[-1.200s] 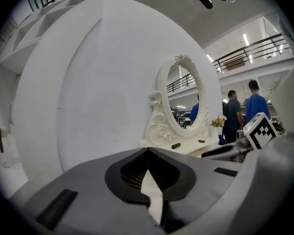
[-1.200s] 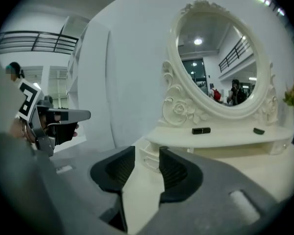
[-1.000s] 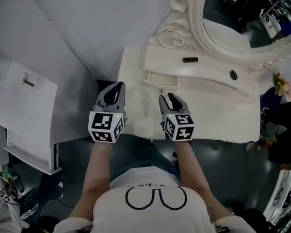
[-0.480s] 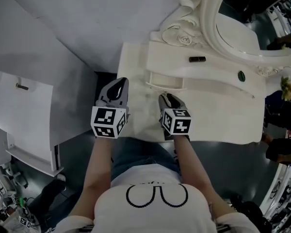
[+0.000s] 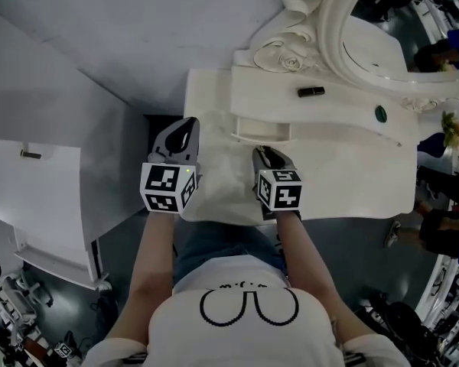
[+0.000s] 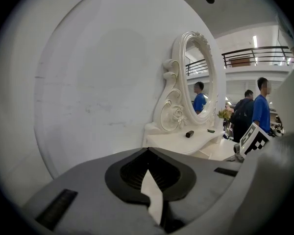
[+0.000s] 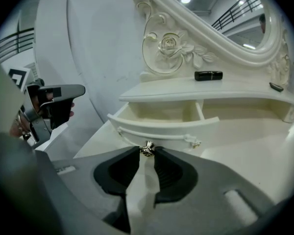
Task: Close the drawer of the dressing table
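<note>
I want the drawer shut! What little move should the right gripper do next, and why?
Probably push the knob straight in. The drawer stands open, and the right gripper, whose jaws have just been closing, seems to pinch the knob at its tips.

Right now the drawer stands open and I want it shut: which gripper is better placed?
Right. The right gripper has just been closing its jaws around the drawer knob; the left gripper is shut, left of the drawer.

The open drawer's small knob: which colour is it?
Shiny silver knob, on the cream-white drawer; clearest in the right gripper view.
</note>
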A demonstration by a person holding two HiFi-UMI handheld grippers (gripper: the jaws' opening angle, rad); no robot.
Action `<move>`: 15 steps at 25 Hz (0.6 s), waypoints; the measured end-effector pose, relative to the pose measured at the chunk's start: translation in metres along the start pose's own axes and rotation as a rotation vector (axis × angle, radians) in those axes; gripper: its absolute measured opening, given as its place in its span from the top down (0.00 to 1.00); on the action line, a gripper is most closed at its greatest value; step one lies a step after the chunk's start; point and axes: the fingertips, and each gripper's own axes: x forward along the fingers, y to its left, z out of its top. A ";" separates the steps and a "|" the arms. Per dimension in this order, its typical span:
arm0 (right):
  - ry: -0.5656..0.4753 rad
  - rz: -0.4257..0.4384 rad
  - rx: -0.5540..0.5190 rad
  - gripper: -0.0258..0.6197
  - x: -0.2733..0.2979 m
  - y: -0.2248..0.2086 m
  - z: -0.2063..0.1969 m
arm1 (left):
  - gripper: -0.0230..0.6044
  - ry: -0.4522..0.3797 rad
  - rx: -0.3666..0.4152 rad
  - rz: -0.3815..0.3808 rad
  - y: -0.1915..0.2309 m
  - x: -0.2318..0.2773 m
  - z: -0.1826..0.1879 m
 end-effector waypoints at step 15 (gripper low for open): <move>0.005 -0.023 -0.036 0.81 0.017 -0.010 0.025 | 0.97 -0.005 -0.006 0.006 0.009 0.001 0.004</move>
